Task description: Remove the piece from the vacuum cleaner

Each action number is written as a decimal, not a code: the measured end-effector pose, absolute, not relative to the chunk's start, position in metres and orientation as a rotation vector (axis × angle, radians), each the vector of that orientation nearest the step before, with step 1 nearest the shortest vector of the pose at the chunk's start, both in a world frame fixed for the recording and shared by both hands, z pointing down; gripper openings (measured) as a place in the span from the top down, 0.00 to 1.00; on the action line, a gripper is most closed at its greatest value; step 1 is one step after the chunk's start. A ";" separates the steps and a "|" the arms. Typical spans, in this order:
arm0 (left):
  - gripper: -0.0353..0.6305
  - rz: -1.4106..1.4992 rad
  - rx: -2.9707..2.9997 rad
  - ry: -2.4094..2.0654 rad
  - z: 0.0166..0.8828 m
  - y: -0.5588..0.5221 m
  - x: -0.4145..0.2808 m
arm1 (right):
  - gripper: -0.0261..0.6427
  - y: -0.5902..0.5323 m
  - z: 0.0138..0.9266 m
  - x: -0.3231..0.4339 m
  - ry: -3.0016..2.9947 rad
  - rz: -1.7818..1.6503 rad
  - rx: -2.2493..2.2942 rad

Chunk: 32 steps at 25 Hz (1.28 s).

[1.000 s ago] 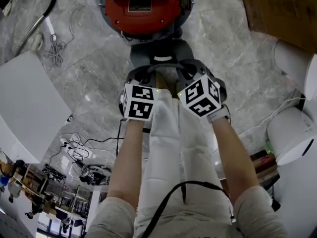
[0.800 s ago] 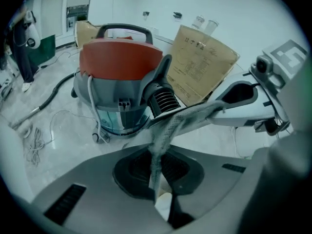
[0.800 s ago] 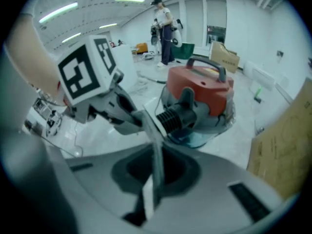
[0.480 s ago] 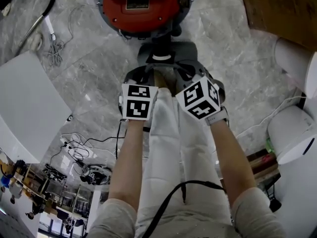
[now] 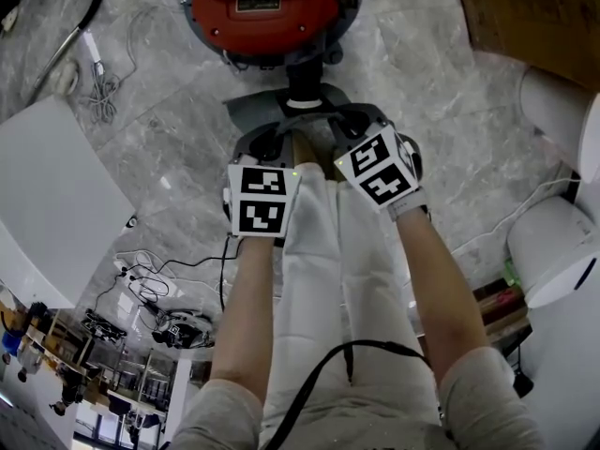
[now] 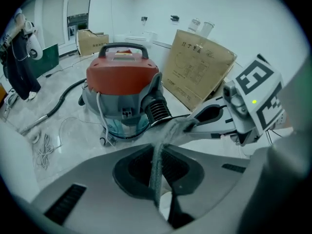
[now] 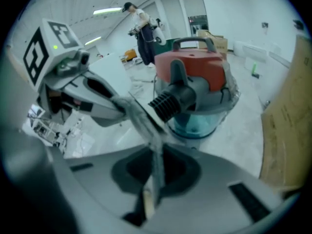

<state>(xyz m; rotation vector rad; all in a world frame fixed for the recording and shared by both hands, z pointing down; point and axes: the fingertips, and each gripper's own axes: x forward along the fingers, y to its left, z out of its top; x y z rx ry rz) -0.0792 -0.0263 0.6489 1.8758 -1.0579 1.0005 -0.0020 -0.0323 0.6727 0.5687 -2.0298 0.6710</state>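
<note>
Red vac [image 5: 267,7] at top edge, on marble floor [image 5: 169,129]. L tool [image 5: 274,137] + R tool [image 5: 336,131] side by side, tips at grey piece [image 5: 255,109] just below vac's black hose port [image 5: 305,81].

Left tongs [image 6: 162,139], right tongs [image 7: 154,140]: grey, cubes with black-white square markers. Vacuum [image 5: 265,12] ahead of them: red top, grey body, clear blue-green bin, black ribbed port. Floor [image 5: 178,129] below: grey veined marble. Cardboard [image 5: 525,17] beyond right tongs: brown.
</note>
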 end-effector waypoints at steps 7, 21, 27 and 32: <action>0.90 0.998 1.815 -1.027 0.678 -0.026 -0.084 | 0.92 -0.029 0.636 -0.005 -2.051 0.452 0.549; 0.90 1.038 1.891 -1.042 0.651 -0.020 -0.083 | 0.92 -0.026 0.666 0.003 -2.036 0.705 0.612; 0.90 1.036 1.878 -1.049 0.657 -0.011 -0.086 | 0.92 -0.016 0.661 0.002 -2.034 0.667 0.594; 0.90 0.999 1.861 -1.049 0.653 -0.004 -0.090 | 0.92 -0.007 0.647 0.001 -2.045 0.589 0.572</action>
